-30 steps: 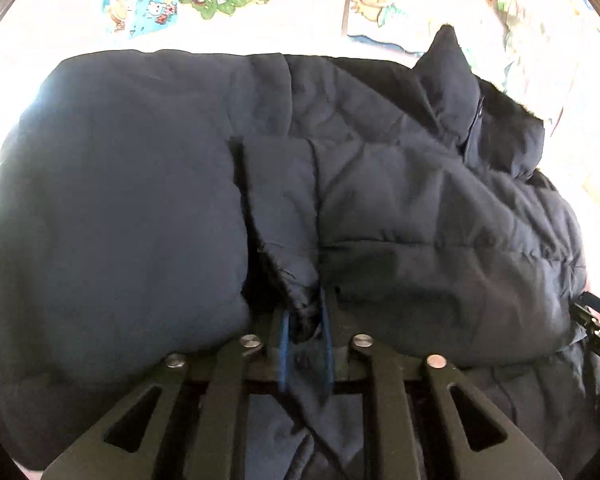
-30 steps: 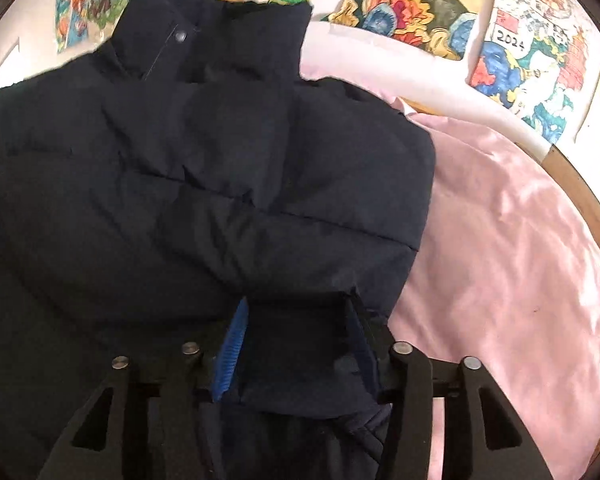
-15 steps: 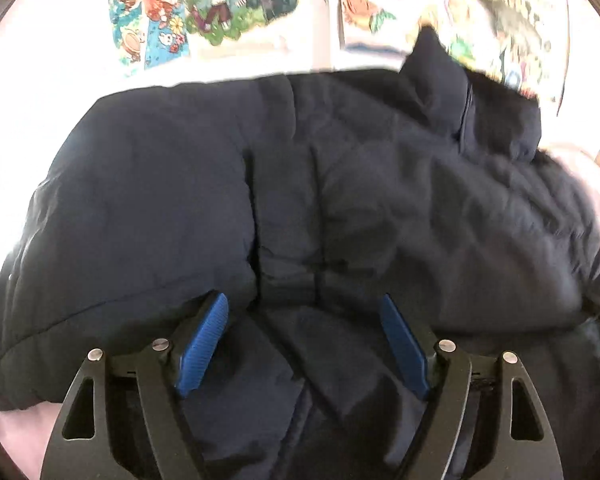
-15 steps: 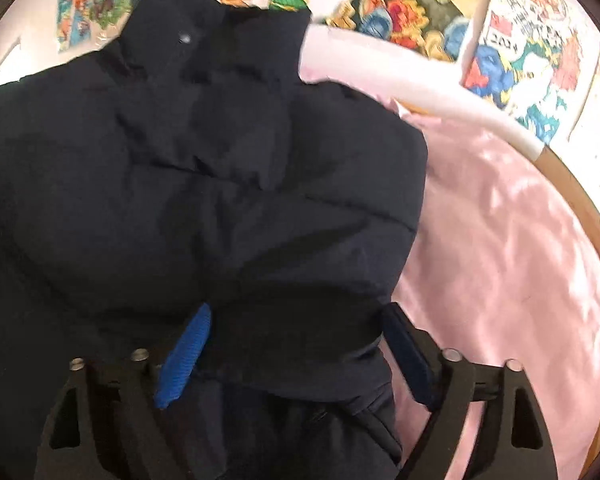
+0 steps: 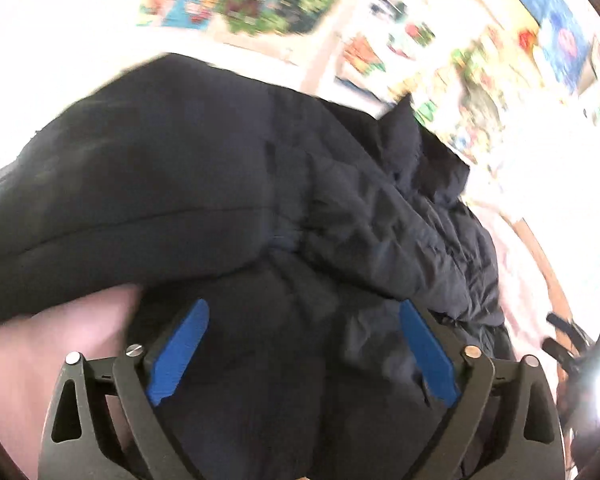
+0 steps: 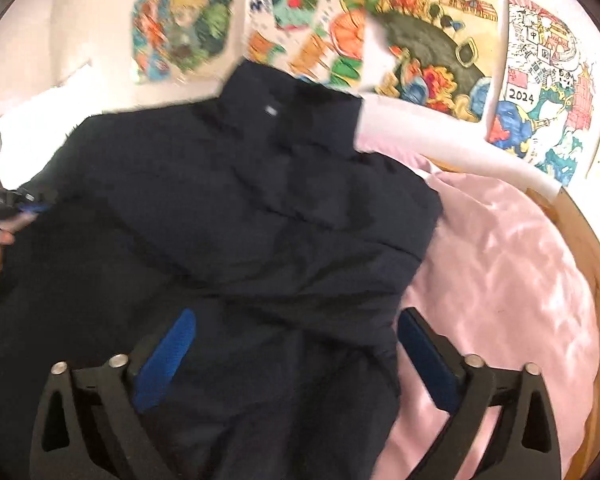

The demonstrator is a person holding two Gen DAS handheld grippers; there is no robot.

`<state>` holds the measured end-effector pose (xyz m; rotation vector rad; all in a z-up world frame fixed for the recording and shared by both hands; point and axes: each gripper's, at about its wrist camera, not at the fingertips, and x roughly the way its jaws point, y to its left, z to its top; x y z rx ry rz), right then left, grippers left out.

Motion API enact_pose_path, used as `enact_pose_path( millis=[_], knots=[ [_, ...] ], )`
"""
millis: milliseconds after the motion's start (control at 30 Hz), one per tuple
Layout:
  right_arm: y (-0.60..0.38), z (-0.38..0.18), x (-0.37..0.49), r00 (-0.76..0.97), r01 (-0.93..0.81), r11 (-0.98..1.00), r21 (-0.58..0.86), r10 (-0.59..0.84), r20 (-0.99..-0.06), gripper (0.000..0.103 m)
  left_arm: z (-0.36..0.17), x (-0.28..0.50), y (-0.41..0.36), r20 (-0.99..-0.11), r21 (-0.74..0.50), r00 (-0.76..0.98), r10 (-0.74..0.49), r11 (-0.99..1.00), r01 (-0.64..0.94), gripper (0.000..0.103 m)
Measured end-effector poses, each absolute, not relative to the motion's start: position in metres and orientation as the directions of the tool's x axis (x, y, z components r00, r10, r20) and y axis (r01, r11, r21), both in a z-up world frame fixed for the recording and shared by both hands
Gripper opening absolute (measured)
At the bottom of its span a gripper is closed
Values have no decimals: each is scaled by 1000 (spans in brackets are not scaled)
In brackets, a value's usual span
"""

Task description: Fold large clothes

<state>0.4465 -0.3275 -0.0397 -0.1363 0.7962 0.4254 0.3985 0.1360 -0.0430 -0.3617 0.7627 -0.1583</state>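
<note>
Jacket: a dark navy padded jacket (image 6: 260,216) lies on a bed with a pink sheet (image 6: 512,280); its sleeves are folded in over the body; the collar (image 6: 296,104) points to the far edge of the bed, near the wall.
Left gripper: the left gripper (image 5: 300,344) hangs above the near part of the jacket; its jaws have just been opening and now stand wide apart; the blue pads (image 5: 180,348) do not press the cloth, nothing is pinched.
Right gripper: the right gripper (image 6: 296,356) is over the jacket's near right side, by the bare sheet; its jaws have also just been opening and are spread wide; the jacket lies under them, not gripped.
Bed: a wooden rim (image 6: 596,264) runs along the right edge.
Wall: colourful posters (image 6: 432,48) hang behind the bed.
</note>
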Motion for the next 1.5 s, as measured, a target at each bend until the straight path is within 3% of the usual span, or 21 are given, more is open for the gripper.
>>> enact_pose_path(
  millis=[100,267,367,667,867,1167,1200,1267,1333,1367,1500],
  knots=[
    [-319,-24,429,568,-431,890,149,397,-721,103,-39,380,165,-647,-418,723,-243,906,-70,97],
    [-310,-36,413,453,-371,855,363,508,-732,103,-64,361,238,-613,-665,741,-274,685,-297,97],
    [-308,-50,413,431,-338,866,370,491,-757,103,-77,367,267,-597,-732,747,-291,579,-360,97],
    [-307,-75,418,382,-324,859,396,502,-776,103,-79,391,298,-552,-787,815,-175,434,-439,97],
    [-310,-78,416,364,-344,844,413,525,-770,103,-91,397,315,-566,-789,815,-128,372,-489,97],
    [-334,-74,430,447,-248,878,410,480,-755,103,-87,394,317,-493,-828,864,-101,359,-431,95],
    [-335,-76,431,444,-237,877,417,480,-757,103,-87,394,319,-491,-830,866,-93,351,-433,93],
    [-335,-81,431,431,-230,878,420,479,-765,103,-91,389,325,-506,-827,861,-54,313,-467,75],
    [-332,-83,431,426,-234,879,414,476,-770,103,-96,384,331,-497,-840,867,-37,274,-469,65],
    [-331,-83,431,424,-239,880,411,475,-771,103,-98,383,334,-504,-836,863,-24,262,-482,52],
    [-326,-85,429,419,-257,882,395,470,-777,103,-98,382,342,-501,-836,865,-8,264,-482,31]
  ],
)
